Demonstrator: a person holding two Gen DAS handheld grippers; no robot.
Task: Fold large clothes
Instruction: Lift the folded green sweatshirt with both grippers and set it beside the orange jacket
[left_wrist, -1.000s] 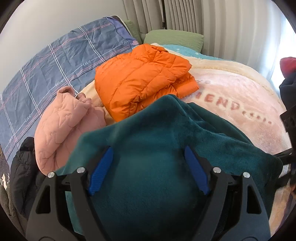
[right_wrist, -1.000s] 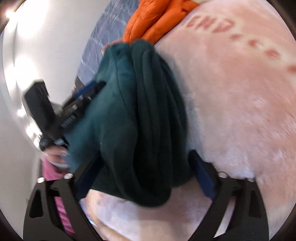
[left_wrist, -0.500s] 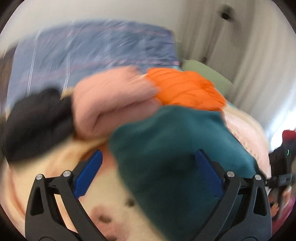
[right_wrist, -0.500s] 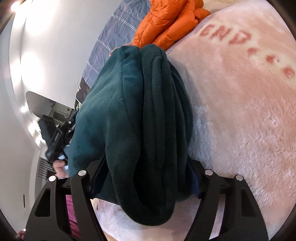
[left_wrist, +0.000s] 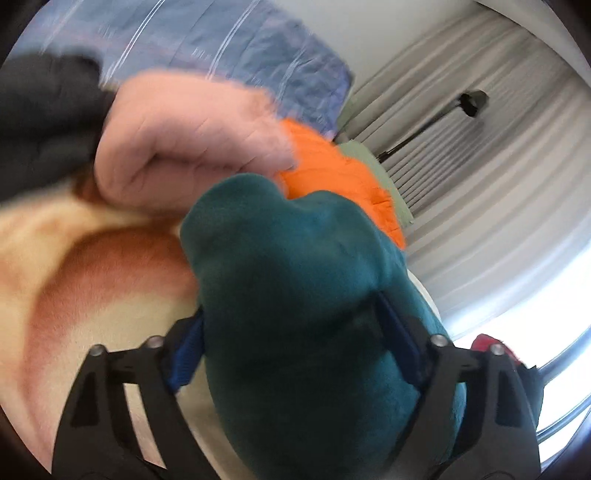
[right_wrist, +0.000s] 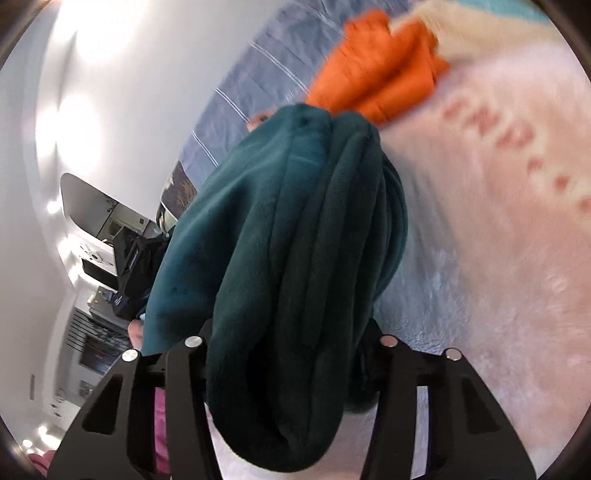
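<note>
1. Right wrist view: the right gripper (right_wrist: 291, 369) sits at the lower centre of the frame, its jaws closing on the thick rolled end of the teal fleece garment (right_wrist: 280, 258), which fills the gap between them and hangs over the bed.
2. Left wrist view: the left gripper (left_wrist: 291, 343) at the lower centre is also closing, with the other end of the same bundle between its blue pads (left_wrist: 186, 354); the left pad shows partly free of the cloth, so I cannot tell how firm that hold is.
3. Risk: the bundle is bulky and many-layered. If either pair of jaws bites only the outer layers, the inner folds could slide out and the fold would come undone.
4. Risk: the two ends may twist against each other if the hands move out of step, which would skew the stack.
5. Risk: an orange puffer jacket (left_wrist: 332, 177) and a pink quilted garment (left_wrist: 184, 136) lie just beyond the bundle, in the upper middle of the frame; setting down short of room could knock them.
6. Surface: a plush cream-and-pink blanket (right_wrist: 498, 258) with red lettering covers the bed, over a blue checked sheet (left_wrist: 221, 48).
7. Room: pale pleated curtains (left_wrist: 480, 166) fill the upper right of the left view; a white wall and shelving stand at the left of the right view.
</note>
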